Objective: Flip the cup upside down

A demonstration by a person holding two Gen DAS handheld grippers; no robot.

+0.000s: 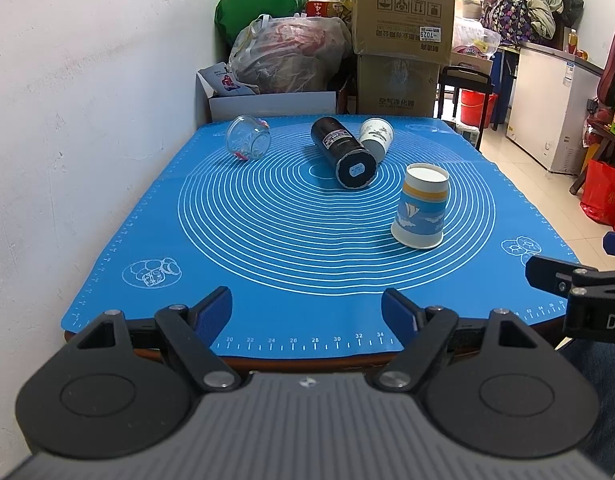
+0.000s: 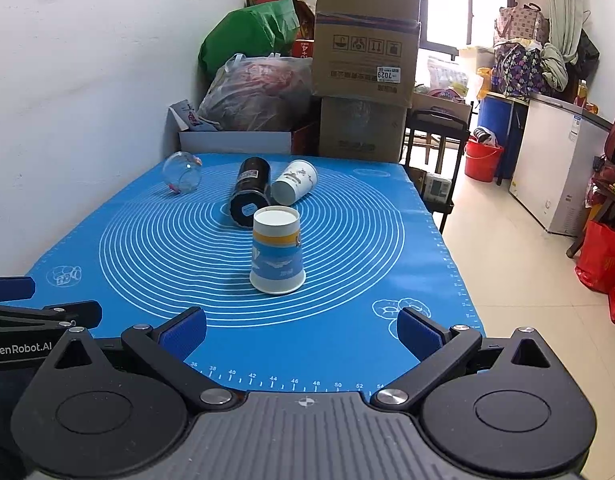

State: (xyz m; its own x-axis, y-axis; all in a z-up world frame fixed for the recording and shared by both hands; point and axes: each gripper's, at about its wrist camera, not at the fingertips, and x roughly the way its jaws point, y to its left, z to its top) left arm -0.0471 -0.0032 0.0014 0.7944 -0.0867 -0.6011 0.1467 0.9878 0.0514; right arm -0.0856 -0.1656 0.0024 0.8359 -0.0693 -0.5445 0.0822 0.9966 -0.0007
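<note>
A blue and white paper cup (image 1: 421, 206) with a yellow band stands upside down on the blue mat (image 1: 267, 240), right of centre; it also shows in the right wrist view (image 2: 277, 250). A second white paper cup (image 1: 376, 136) (image 2: 294, 182), a black cylinder cup (image 1: 343, 151) (image 2: 250, 190) and a clear glass jar (image 1: 248, 137) (image 2: 182, 176) lie on their sides farther back. My left gripper (image 1: 306, 314) is open and empty over the mat's near edge. My right gripper (image 2: 302, 334) is open and empty, a short way in front of the blue cup.
A white wall (image 1: 87, 100) runs along the table's left side. Bags (image 1: 287, 52) and cardboard boxes (image 1: 401, 36) are stacked behind the table. On the right are a tiled floor, a red bucket (image 2: 483, 160), a white freezer (image 2: 555, 168) and red bags (image 2: 599, 256).
</note>
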